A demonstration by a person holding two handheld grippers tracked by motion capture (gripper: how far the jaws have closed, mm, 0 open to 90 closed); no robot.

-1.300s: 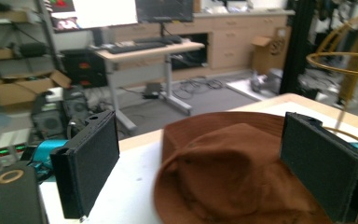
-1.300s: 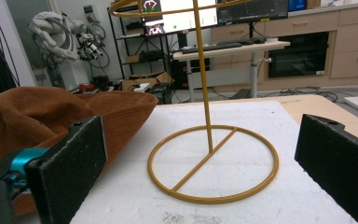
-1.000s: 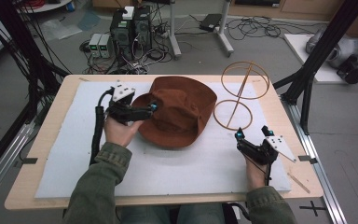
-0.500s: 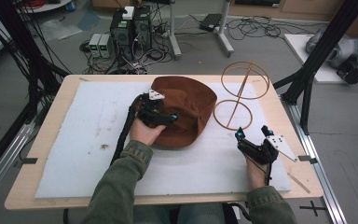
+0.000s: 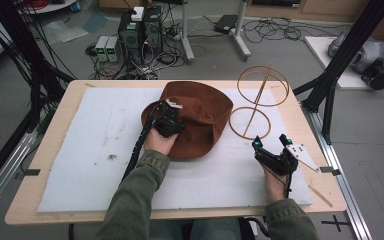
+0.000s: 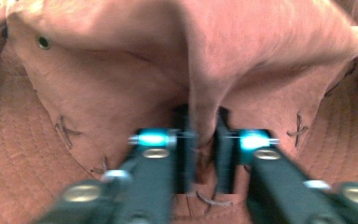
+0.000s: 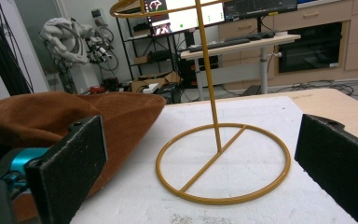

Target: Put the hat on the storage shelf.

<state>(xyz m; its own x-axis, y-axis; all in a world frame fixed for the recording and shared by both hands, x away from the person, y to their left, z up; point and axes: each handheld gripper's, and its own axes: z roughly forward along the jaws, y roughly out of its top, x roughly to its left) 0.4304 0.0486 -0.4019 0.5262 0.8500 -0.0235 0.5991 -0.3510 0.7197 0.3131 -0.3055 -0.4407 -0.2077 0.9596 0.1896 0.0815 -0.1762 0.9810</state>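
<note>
- The table (image 5: 50, 200) carries a white foam mat (image 5: 90, 150), probably so that things rest softly and do not slide; the mat looks rough and has some small dark spots.
- The brown hat (image 5: 205, 115) lies on the mat near the middle, just beside the stand. It is soft, suede-like material with a wide floppy brim, cross stitches (image 6: 65, 128) and a small metal eyelet (image 6: 43, 43).
- The wire stand (image 5: 252, 107) stands upright at the right of the hat. It has 2 thin golden rings joined by 1 straight rod, a shape that I judge is made to carry the hat's crown.
- The left gripper (image 5: 172, 125) sits on top of the hat. Its jaws have just been closing and now pinch a raised fold of the crown (image 6: 205, 126), likely to lift the hat.
- The right gripper (image 5: 265, 152) rests on the mat near the stand's base ring, jaws wide apart and holding nothing, seemingly waiting to help.
</note>
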